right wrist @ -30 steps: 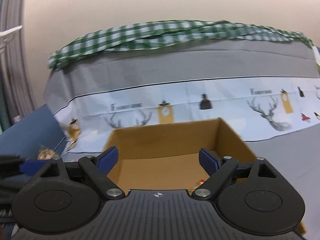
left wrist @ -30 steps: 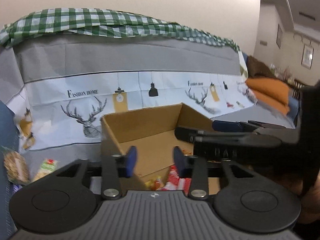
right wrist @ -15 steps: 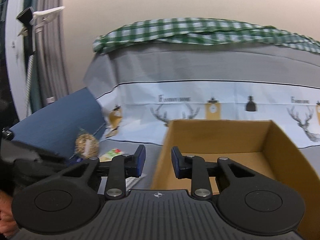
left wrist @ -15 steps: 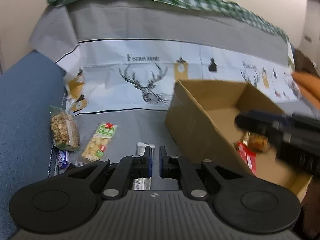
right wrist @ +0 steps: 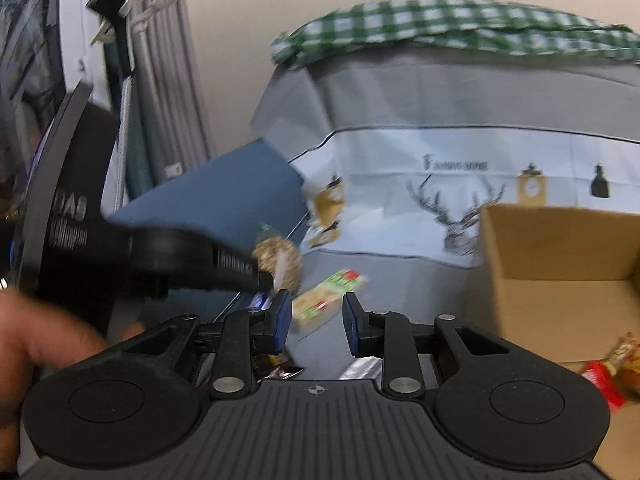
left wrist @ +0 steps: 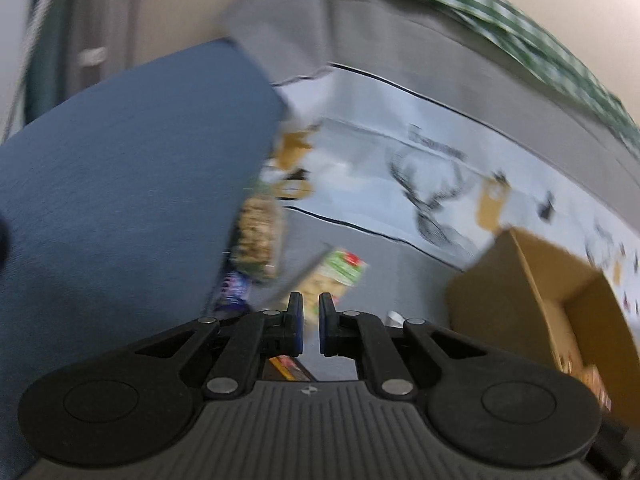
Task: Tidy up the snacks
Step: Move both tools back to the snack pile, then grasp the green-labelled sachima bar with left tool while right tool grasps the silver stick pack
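the snack packets (right wrist: 328,296) lay on the grey sofa cover between the blue cushion (left wrist: 120,200) and the cardboard box (right wrist: 560,264), blurred. left hand-held gripper (left wrist: 310,322) was nearly closed, empty; right hand-held gripper (right wrist: 314,320) stood narrowly parted, empty.

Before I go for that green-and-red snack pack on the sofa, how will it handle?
The green-and-red snack pack lies flat and looks like thin, see-through film over pale pieces, so it is probably light and somewhat floppy. A hard pinch could well crush the contents. Glossy film may slip, so gripping near its middle seems safer.
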Available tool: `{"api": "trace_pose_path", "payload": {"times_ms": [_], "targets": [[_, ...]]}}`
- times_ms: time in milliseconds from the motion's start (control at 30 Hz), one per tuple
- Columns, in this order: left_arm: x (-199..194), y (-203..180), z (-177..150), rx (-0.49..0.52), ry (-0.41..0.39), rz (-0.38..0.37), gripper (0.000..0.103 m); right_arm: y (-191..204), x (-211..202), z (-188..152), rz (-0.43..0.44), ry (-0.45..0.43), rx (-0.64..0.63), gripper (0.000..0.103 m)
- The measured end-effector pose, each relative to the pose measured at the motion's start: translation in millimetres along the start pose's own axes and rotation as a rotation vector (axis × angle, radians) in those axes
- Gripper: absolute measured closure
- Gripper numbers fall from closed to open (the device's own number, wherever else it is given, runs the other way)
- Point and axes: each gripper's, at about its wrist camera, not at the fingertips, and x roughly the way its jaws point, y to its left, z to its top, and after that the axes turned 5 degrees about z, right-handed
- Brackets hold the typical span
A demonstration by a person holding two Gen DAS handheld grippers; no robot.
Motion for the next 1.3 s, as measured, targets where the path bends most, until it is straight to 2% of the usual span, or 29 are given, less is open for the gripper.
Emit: {"api": "trace_pose_path", "payload": {"times_ms": [167,300,433,600,633,767,967,1100,1133,1167,1233,1300], "targets": [[3.6,11.4,7.5,-0.028,-0.006,0.001,0.095,8.0,31.2,-11.5,-0.040,0.104,0.021,0.073],[16.0,6.7,9.7,0.004,0.019,-0.020,0.094,1.3,53.5,-19.5,-0.099,0.188,0.072,0.073],[29.2,-4.3,11.8,0.070,-0.001,0.002,0.092,-7.4,70.8,-18.8,-0.154,0.211,0.119,0.069],[57.3,-11.3,16.6,0.113,0.016,-0.015,0.077,-12.9,88.7,-16.1,-0.182,0.233,0.123,0.060],[63.5,-12.8,16.6,0.125,0.024,-0.014,0.070,-14.0,93.2,-16.6,-0.189,0.243,0.123,0.058],[87.2,-17.8,14.7,0.170,0.058,0.008,0.055,-17.9,107.4,-20.8,-0.226,0.280,0.138,0.052],[121.8,-34.0,9.4,0.235,0.114,0.009,0.027,-23.8,121.0,-32.0,-0.266,0.349,0.149,0.047],[138.5,-45.8,2.3,0.285,0.146,0.020,0.026,-26.3,124.4,-38.4,-0.262,0.381,0.141,0.049],[141.8,-47.7,0.1,0.302,0.154,0.025,0.027,-25.5,124.3,-38.4,-0.261,0.380,0.126,0.058],[144.6,-49.4,-1.8,0.314,0.163,0.030,0.031,-25.5,123.7,-38.7,-0.260,0.378,0.116,0.065],[147.9,-49.6,-4.9,0.332,0.175,0.040,0.039,-27.8,121.2,-38.9,-0.261,0.375,0.119,0.072],[145.4,-49.6,-5.2,0.341,0.168,0.049,0.051,-30.3,118.4,-38.2,-0.247,0.371,0.130,0.076]]}}
